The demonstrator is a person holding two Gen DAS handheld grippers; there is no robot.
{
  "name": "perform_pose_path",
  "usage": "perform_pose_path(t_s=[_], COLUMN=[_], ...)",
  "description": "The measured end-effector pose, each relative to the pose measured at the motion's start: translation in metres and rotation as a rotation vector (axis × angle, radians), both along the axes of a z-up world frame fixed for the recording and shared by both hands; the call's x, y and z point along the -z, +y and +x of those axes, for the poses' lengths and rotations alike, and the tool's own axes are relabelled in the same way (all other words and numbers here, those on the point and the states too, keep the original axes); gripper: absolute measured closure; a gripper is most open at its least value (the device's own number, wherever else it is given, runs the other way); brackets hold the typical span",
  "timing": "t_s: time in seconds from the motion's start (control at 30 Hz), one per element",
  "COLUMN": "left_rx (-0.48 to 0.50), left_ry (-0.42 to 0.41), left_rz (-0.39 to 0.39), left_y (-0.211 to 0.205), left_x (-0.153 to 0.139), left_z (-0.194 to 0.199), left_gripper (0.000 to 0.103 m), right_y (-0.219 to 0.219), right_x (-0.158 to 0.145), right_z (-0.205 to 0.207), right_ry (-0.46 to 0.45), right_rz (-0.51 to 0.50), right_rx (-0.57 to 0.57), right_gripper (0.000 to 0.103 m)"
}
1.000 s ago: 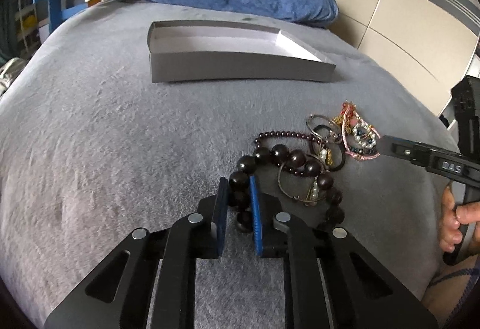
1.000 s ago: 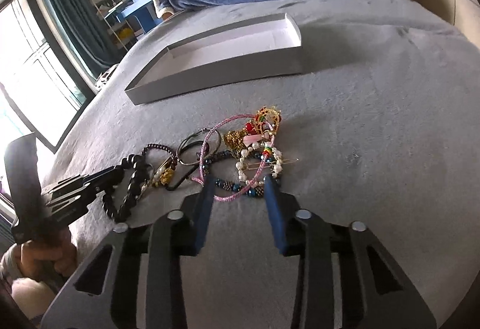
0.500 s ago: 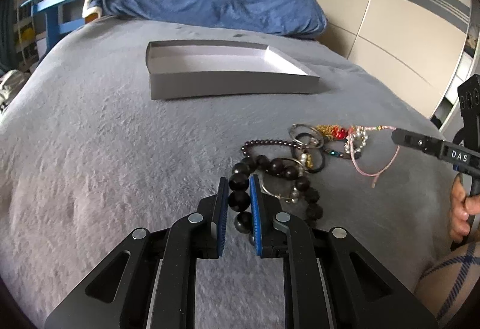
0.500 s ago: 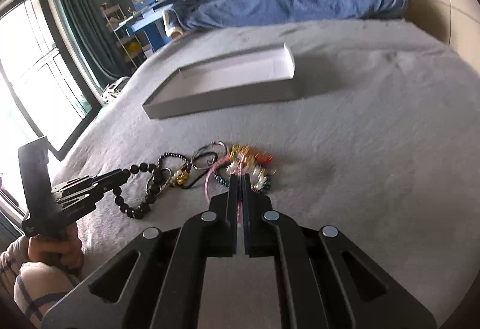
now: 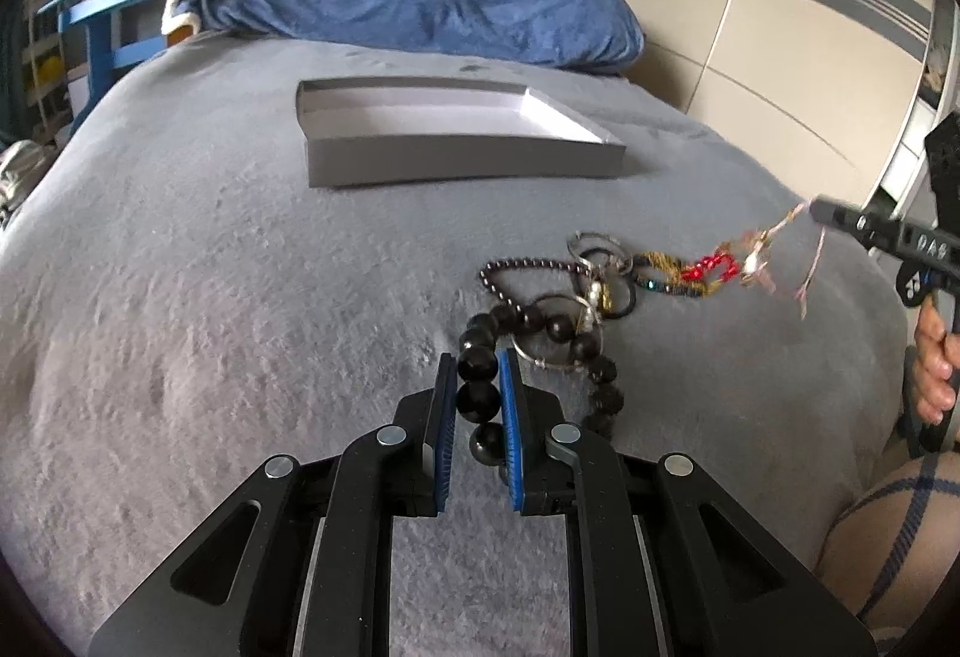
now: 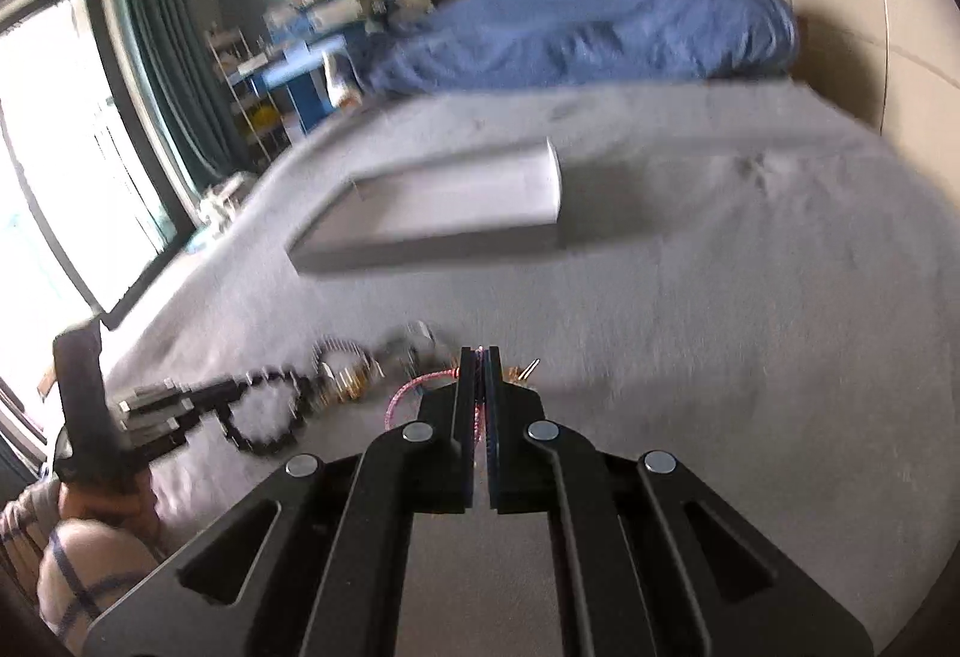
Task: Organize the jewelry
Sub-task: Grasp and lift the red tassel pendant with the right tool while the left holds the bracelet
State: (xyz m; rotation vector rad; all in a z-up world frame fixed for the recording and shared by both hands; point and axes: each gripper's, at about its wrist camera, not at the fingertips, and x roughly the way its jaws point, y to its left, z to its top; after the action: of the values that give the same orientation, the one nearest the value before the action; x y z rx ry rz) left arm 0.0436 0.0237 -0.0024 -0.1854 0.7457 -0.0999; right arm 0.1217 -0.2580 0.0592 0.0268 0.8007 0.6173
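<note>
My left wrist camera low over the bed [image 5: 210,297], looking along its fingers at the box [image 5: 462,156] and pillow [image 5: 420,9], my right wrist camera higher, angled from the right toward the window [image 6: 54,147], both sharing box, jewelry pile [image 5: 600,291], each other's gripper

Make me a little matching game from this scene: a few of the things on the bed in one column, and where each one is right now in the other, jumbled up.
Things:
1. big dark bead bracelet
2. pink cord bracelet
3. grey box
4. blue blanket

Places:
A. bunched at the far end of the bed
B. pinched in the right gripper
C. open, beyond the jewelry pile
D. clamped in the left gripper

Pairs: 1-D, 2-B, 3-C, 4-A
</note>
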Motion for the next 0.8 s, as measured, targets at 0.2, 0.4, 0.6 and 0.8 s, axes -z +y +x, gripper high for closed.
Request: perform_pose_path(t_s=[0.2, 0.4, 0.6, 0.8], left_rx=[0.002, -0.002, 0.005, 0.001], left_ry=[0.030, 0.065, 0.084, 0.085], left_rz=[-0.008, -0.001, 0.003, 0.012], left_y=[0.001, 0.001, 0.000, -0.001], left_x=[0.007, 0.013, 0.017, 0.018], left_z=[0.003, 0.007, 0.010, 0.011], left_gripper=[0.088, 0.080, 0.077, 0.077], right_y=[-0.003, -0.025, -0.028, -0.006], right_x=[0.049, 0.047, 0.029, 0.037], right_z=[-0.006, -0.008, 0.016, 0.063], right_ry=[0.117, 0.094, 0.088, 0.180], right_rz=[-0.171, -0.132, -0.020, -0.023], right_rx=[-0.027, 0.037, 0.046, -0.011], right_gripper=[0.100, 0.065, 0.062, 0.062])
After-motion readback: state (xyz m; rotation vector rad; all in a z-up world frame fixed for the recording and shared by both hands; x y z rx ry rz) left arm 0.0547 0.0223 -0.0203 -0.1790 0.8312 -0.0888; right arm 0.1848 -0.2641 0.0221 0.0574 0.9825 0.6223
